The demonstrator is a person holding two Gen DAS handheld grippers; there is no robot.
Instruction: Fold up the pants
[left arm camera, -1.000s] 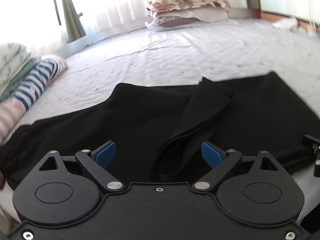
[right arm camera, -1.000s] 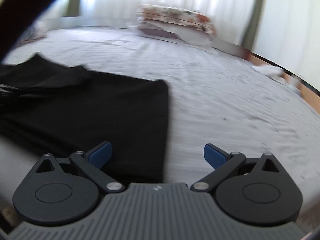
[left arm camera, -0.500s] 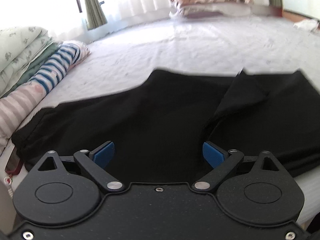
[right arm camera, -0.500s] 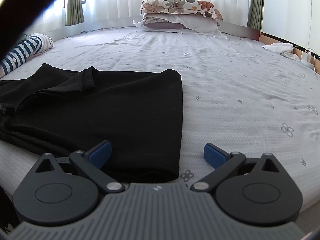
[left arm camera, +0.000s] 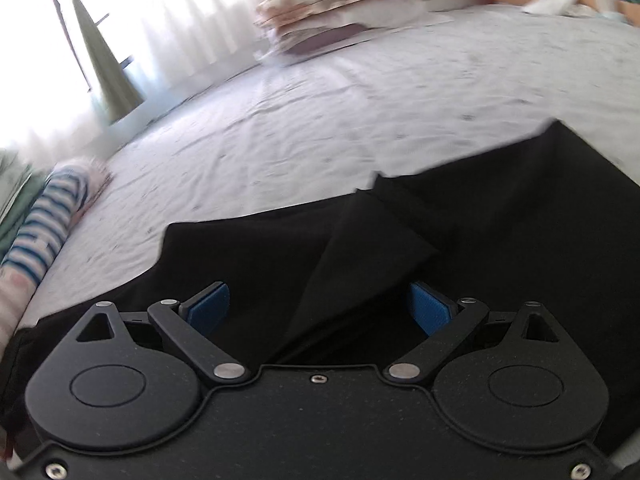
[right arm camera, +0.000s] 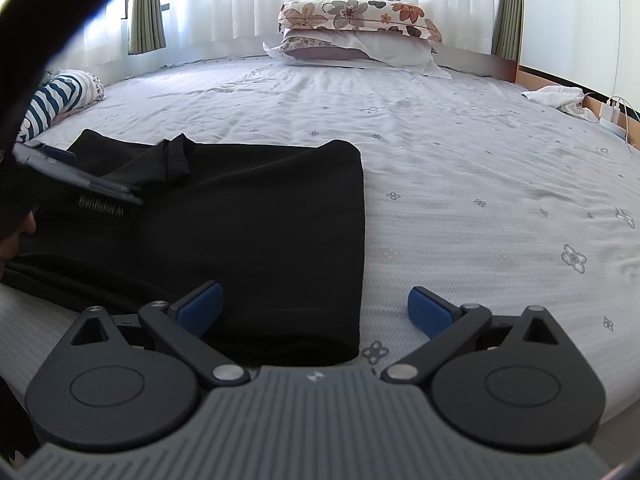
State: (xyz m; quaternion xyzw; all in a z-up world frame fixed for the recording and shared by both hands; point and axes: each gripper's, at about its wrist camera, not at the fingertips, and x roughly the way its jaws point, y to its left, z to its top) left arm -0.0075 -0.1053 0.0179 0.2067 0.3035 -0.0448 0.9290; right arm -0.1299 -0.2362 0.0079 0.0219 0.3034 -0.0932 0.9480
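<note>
Jaws stand spread and empty on both tools: the left gripper point(left arm camera: 318, 312) hovers low over a loose fold ridge in the black pants point(left arm camera: 500, 232), while the right gripper point(right arm camera: 316, 308) straddles the garment's near right corner. Just beyond, the pants lie flat along the near edge of the bed point(right arm camera: 460, 184), apparently folded lengthwise, one flap rucked up mid-cloth. By my reading, crosswise folds remain. Farther off sit striped clothes point(right arm camera: 54, 100) and stacked pillows point(right arm camera: 356, 28).
</note>
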